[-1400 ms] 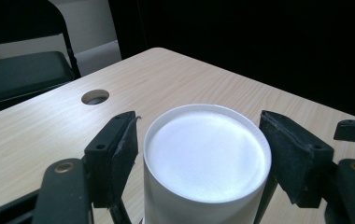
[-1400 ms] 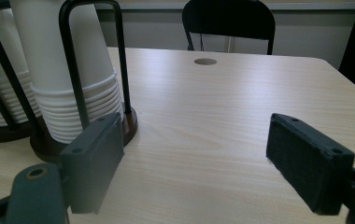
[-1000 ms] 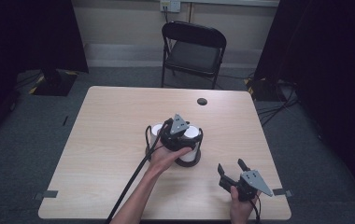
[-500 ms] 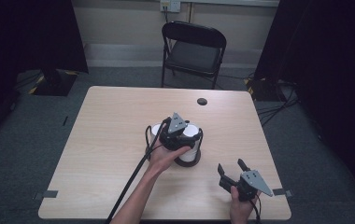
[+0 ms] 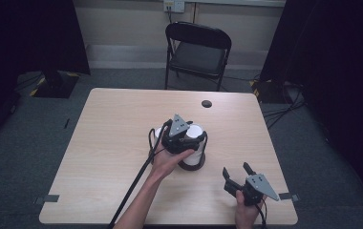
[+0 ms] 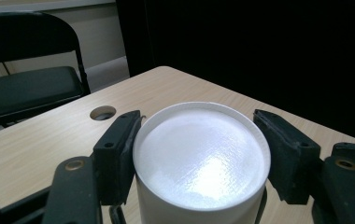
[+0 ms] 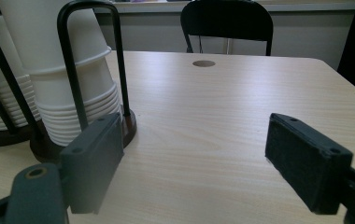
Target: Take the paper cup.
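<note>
Currently: left gripper (image 5: 192, 137) jaws straddle top cup (image 6: 201, 154), barely touching, at 12 o'clock; right gripper (image 5: 237, 174) wide open, empty. Next: pinch, lift straight from stack (image 7: 80, 109).

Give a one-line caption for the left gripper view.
Left tool straddles the top white cup of a stack, one jaw touching, the other just clear.
</note>
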A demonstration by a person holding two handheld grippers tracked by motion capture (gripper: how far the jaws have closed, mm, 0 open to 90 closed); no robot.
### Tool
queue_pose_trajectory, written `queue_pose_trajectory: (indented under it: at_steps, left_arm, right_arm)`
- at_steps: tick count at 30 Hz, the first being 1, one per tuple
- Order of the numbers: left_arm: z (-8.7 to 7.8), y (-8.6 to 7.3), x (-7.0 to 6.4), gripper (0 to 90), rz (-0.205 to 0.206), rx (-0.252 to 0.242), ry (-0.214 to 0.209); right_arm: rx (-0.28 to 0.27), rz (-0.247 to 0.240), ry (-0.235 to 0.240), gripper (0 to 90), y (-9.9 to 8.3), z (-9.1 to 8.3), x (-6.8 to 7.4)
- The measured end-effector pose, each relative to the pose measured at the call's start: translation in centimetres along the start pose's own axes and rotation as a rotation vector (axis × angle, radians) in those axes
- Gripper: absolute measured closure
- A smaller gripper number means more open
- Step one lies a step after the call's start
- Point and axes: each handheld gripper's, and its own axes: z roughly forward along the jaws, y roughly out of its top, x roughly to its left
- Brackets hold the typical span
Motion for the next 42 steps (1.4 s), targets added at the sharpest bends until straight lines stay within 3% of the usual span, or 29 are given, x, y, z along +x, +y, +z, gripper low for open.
queue_pose_trajectory:
  at_steps: [9, 12, 17, 29, 35, 42]
  left_arm:
    - [-0.6, 0.2, 0.4, 34.9, -0.049, -0.03, -0.009]
    - [-0.8, 0.4, 0.3, 34.9, -0.035, -0.04, -0.004]
    - [-1.3, 0.6, 0.5, 34.9, -0.053, -0.077, -0.004]
    - [-2.2, 1.1, 0.5, 35.1, -0.047, -0.127, 0.001]
    - [-2.6, 1.2, 0.9, 35.1, -0.092, -0.152, -0.008]
    - [-3.1, 1.5, 1.0, 35.1, -0.098, -0.178, -0.011]
  right_arm:
    - [-0.001, -0.003, 0.0, 18.7, 0.0, 0.0, 0.0]
    - [-0.001, -0.003, 0.001, 18.7, 0.0, 0.0, 0.0]
    - [0.002, -0.008, 0.005, 18.8, 0.0, 0.0, 0.1]
    - [0.007, -0.009, 0.008, 18.9, 0.0, 0.1, 0.1]
    - [0.008, -0.009, 0.009, 18.8, 0.0, 0.1, 0.1]
    - [0.007, -0.008, 0.01, 18.8, 0.0, 0.0, 0.1]
